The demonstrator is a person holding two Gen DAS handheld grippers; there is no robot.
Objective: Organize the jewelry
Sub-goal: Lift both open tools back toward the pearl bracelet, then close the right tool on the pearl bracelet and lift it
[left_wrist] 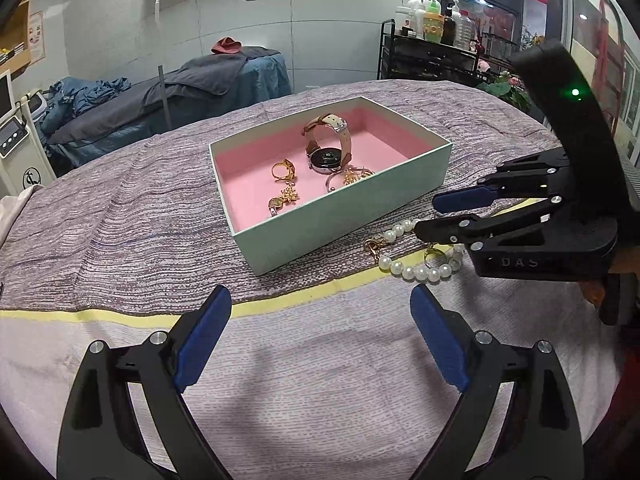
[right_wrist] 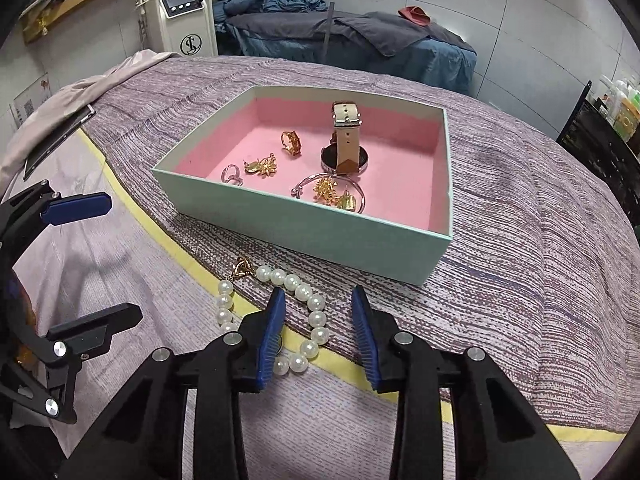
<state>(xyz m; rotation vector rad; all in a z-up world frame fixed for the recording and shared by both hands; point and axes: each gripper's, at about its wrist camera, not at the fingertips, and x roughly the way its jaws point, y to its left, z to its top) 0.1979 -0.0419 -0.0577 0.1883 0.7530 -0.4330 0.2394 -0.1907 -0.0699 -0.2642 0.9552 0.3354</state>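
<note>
A mint box (left_wrist: 344,220) (right_wrist: 320,236) with a pink lining stands on the cloth. In it lie a watch (left_wrist: 326,144) (right_wrist: 345,140), a gold ring (left_wrist: 283,170) (right_wrist: 291,142), gold earrings (right_wrist: 262,166) and a bangle (right_wrist: 332,192). A pearl bracelet (left_wrist: 412,270) (right_wrist: 308,308) lies on the cloth in front of the box, with a small gold ring (left_wrist: 432,254) inside its loop. My right gripper (right_wrist: 318,300) (left_wrist: 424,214) is open, its fingers straddling one side of the bracelet. My left gripper (left_wrist: 320,300) (right_wrist: 120,260) is open and empty, near the box's front corner.
A striped purple cloth (left_wrist: 120,220) with a yellow band (left_wrist: 280,302) covers the table. A tablet (right_wrist: 60,140) lies at the left edge. A massage bed (left_wrist: 180,88), a machine (right_wrist: 184,12) and a shelf of bottles (left_wrist: 440,20) stand beyond.
</note>
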